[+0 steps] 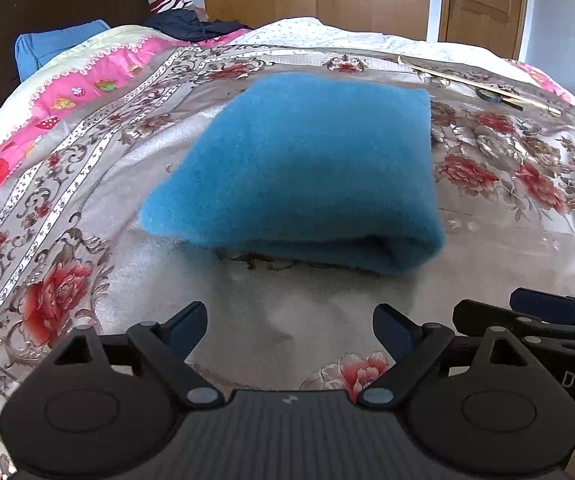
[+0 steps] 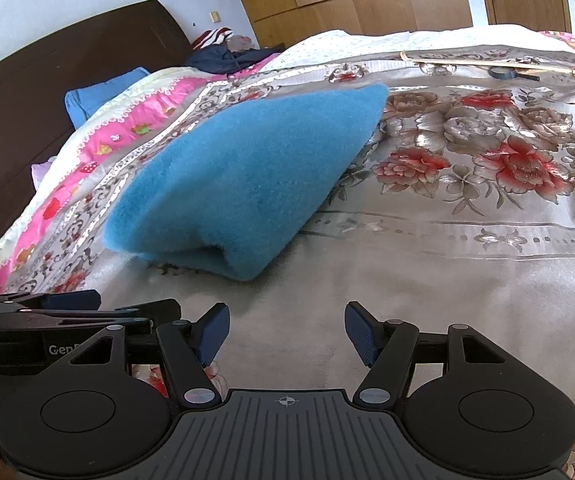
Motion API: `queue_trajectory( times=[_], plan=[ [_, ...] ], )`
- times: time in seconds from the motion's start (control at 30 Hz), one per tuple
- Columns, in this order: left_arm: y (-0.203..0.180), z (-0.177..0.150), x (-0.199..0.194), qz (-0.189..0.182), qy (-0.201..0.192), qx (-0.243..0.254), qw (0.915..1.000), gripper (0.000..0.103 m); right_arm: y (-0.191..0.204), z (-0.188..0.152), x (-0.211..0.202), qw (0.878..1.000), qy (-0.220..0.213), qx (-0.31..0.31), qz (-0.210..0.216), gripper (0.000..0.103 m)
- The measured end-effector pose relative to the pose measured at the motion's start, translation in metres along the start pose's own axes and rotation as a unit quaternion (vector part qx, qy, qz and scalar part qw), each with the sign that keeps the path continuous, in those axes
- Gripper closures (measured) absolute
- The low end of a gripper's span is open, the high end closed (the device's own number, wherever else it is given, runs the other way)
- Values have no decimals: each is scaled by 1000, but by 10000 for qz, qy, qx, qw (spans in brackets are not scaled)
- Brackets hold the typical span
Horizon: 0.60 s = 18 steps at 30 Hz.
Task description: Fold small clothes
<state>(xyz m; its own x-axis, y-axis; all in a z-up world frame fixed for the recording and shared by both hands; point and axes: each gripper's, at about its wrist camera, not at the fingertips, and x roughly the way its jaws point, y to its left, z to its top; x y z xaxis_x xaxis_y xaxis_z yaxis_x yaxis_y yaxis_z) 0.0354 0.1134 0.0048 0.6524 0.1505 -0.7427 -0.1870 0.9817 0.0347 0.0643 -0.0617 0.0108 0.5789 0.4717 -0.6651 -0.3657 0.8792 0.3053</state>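
A fuzzy blue cloth (image 1: 307, 168) lies folded in a thick rectangle on the floral bedspread, its rounded fold edge toward me. It also shows in the right wrist view (image 2: 239, 184), to the left of centre. My left gripper (image 1: 289, 330) is open and empty, a short way in front of the cloth's near edge. My right gripper (image 2: 287, 334) is open and empty, in front of and to the right of the cloth. The right gripper's fingers (image 1: 543, 306) show at the right edge of the left wrist view.
The floral bedspread (image 2: 467, 240) covers the bed. A pink quilt (image 1: 67, 96) lies along the left. A thin wooden stick and a dark tape roll (image 2: 503, 73) lie at the far right. Dark clothes (image 1: 191, 24) and a blue pillow (image 1: 51, 46) sit by the headboard.
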Motion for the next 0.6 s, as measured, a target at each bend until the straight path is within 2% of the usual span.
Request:
queue_trajectory(
  times=[0.6],
  plan=[
    [0, 0, -2, 28, -65, -2, 10000, 3, 0, -2, 1, 10000, 15, 33, -14, 39]
  ],
)
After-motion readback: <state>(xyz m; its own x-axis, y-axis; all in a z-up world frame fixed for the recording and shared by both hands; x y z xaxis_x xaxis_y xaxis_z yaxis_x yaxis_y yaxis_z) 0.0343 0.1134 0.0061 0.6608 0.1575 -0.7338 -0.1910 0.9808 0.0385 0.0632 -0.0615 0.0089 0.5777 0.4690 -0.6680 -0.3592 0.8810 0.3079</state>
